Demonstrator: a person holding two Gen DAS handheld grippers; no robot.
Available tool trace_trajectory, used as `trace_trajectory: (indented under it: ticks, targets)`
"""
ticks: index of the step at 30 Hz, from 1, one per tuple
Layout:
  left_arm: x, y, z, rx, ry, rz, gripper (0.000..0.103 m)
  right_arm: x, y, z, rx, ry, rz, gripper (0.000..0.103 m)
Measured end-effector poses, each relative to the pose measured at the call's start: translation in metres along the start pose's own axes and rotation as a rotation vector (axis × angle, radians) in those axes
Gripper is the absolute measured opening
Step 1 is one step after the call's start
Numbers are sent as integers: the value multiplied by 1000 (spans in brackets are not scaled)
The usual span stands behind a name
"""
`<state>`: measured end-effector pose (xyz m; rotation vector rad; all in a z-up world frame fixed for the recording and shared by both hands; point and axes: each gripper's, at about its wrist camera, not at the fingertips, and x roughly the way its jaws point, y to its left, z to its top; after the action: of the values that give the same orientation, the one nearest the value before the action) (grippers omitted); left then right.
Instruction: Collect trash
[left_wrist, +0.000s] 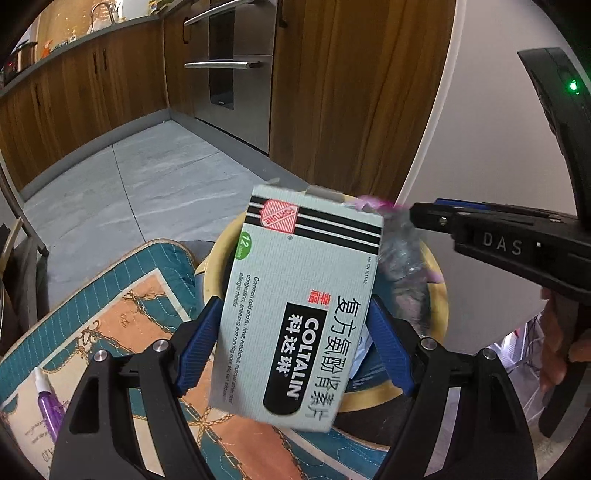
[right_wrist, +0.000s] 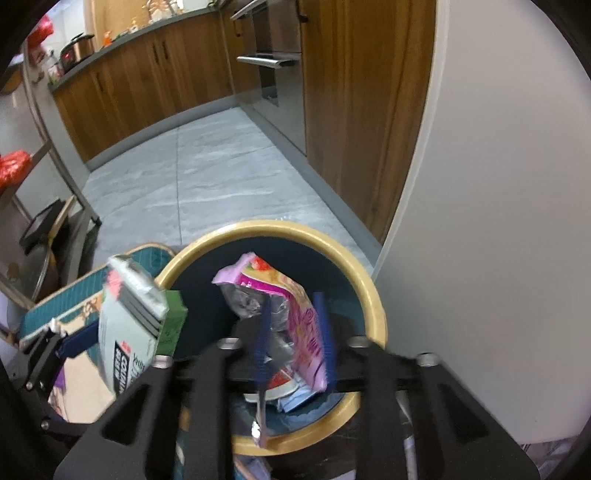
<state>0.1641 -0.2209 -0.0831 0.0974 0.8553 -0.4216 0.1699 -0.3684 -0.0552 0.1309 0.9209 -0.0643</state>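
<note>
- Left gripper (left_wrist: 291, 343) clamps the medicine box (left_wrist: 299, 310) at the bin's (right_wrist: 373, 295) near-left rim; carry it over the opening before letting go.
- Right gripper (right_wrist: 293, 332), jaws parted, straddles the pink wrapper (right_wrist: 295, 306) over the bin; let it drop clear.

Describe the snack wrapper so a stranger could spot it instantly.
Find the round bin with the tan rim beside the white wall. Over its dark opening, between the right tool's blue pads, hangs the crumpled wrapper: pink outside, silver foil inside, unlike the pale green medicine box alongside.

Medicine box (left_wrist: 295, 314), pink wrapper (right_wrist: 291, 317) over bin (right_wrist: 373, 295)
</note>
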Motion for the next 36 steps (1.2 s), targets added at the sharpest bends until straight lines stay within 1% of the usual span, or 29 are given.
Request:
trace_trajectory:
  ticks: [1,3,5,6,7,11,14,17,19,20,22,23,26,33,36]
  targets:
    - [-1,0,0,2,-3,6,78,-1,-1,0,7,-5,4,37]
    - [-2,1,1,0,-5,10,83,-3,-2,0,11,-11,2,37]
    - [-3,1,0,-2,-6,13,84,-6,-3,1,16,-19,0,43]
    - [-3,1,0,1,-2,16,84,-7,-3,1,21,-22,0,50]
    - [-3,1,-1,8,3,21,84,-7,-4,2,25,-25,0,53]
    - [-10,3,-5,27,8,35,84,-12,-2,4,50,-26,22,55]
    - [-19,8,-7,24,7,42,84,-18,5,5,36,-35,34,60]
    - [-33,13,-11,24,-4,52,86,-28,11,4,26,-52,51,71]
    - [-42,16,-13,31,-15,67,90,-35,14,4,32,-64,67,80]
    - [-49,19,-15,31,-20,73,91,-38,15,4,35,-70,75,82]
    - [-60,25,-18,22,-25,85,95,-45,18,4,50,-81,98,92]
    - [-64,28,-19,18,-29,90,97,-47,20,5,58,-87,108,93]
    - [-82,39,-27,4,-37,105,97,-51,26,3,66,-92,120,95]
    - [-117,64,-44,0,-48,158,97,-56,46,-4,57,-80,141,97]
    - [-131,78,-54,-20,-48,182,97,-53,56,-6,51,-58,156,97]
